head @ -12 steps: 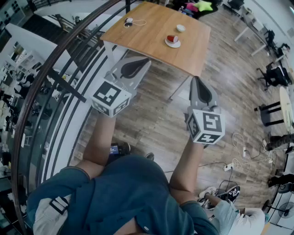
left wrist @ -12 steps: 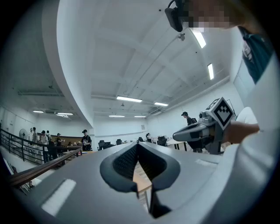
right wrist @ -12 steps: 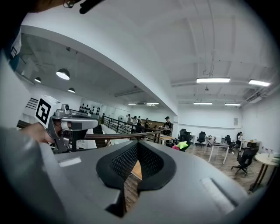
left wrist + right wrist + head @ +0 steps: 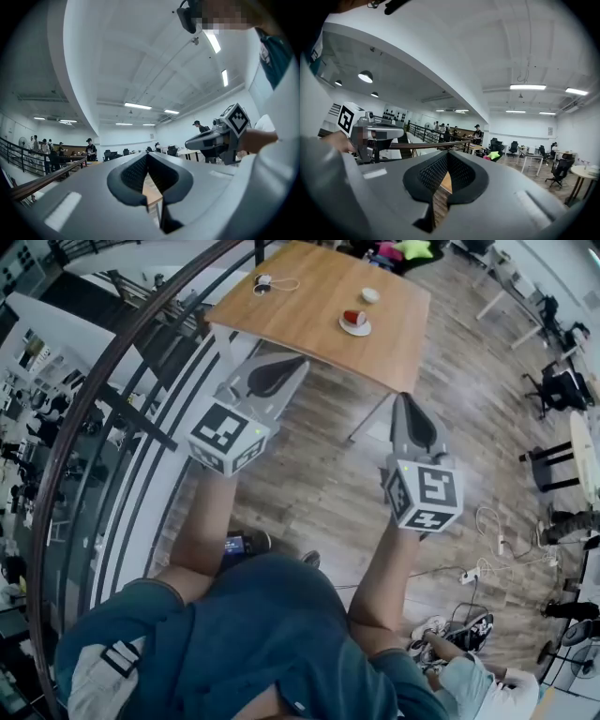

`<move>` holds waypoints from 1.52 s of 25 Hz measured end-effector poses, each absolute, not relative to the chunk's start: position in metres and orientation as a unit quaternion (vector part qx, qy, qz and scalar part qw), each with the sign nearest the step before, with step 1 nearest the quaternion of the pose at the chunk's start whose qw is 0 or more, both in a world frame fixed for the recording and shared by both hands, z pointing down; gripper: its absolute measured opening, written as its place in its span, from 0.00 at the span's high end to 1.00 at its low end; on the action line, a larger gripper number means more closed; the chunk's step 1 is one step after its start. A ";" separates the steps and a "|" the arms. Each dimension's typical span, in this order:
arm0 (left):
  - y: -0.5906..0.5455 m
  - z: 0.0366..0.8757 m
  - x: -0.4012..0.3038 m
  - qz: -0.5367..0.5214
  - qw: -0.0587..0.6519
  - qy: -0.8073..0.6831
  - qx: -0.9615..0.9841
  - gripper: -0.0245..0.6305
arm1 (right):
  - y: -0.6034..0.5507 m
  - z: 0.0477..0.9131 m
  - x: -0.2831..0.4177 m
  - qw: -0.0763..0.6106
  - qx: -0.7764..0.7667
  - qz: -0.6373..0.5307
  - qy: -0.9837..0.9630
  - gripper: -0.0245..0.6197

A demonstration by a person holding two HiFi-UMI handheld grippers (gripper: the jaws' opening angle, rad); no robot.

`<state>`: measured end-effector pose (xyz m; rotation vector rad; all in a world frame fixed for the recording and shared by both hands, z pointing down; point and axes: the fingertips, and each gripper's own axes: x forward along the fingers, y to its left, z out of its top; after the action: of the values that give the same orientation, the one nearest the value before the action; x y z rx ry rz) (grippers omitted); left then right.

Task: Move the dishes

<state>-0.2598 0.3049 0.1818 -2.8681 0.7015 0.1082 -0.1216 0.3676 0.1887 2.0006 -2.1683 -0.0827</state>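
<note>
The person wears a dark teal short-sleeved shirt (image 4: 253, 634). Near its left shoulder is a pale patch crossed by a black buckled strap (image 4: 117, 657). The left gripper (image 4: 295, 365) and right gripper (image 4: 406, 407) have smooth grey shells that taper to a point, each with a black teardrop recess. Inside, the pads (image 4: 133, 172) are black with a fine grid texture. The left cube (image 4: 225, 439) and right cube (image 4: 422, 495) are white, with black square markers on their faces.
</note>
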 end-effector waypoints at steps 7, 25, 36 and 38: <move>0.291 0.189 -0.272 0.042 0.099 0.220 -0.970 0.96 | 0.354 0.194 -0.128 0.071 0.692 -0.024 -0.718 0.95; 0.236 0.193 -0.265 0.033 0.100 0.268 -0.958 0.96 | 0.287 0.197 -0.091 0.049 0.687 -0.031 -0.724 0.95; 0.172 0.185 -0.173 0.002 0.112 0.322 -0.940 0.96 | 0.198 0.191 0.011 0.035 0.648 -0.022 -0.761 0.95; 0.164 0.185 -0.158 0.000 0.112 0.329 -0.938 0.96 | 0.187 0.192 0.025 0.035 0.640 -0.021 -0.767 0.95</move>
<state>-0.1579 0.1638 0.1854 -2.7527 0.9672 0.0010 0.0250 0.1872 0.1920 1.9672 -2.3576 -0.0641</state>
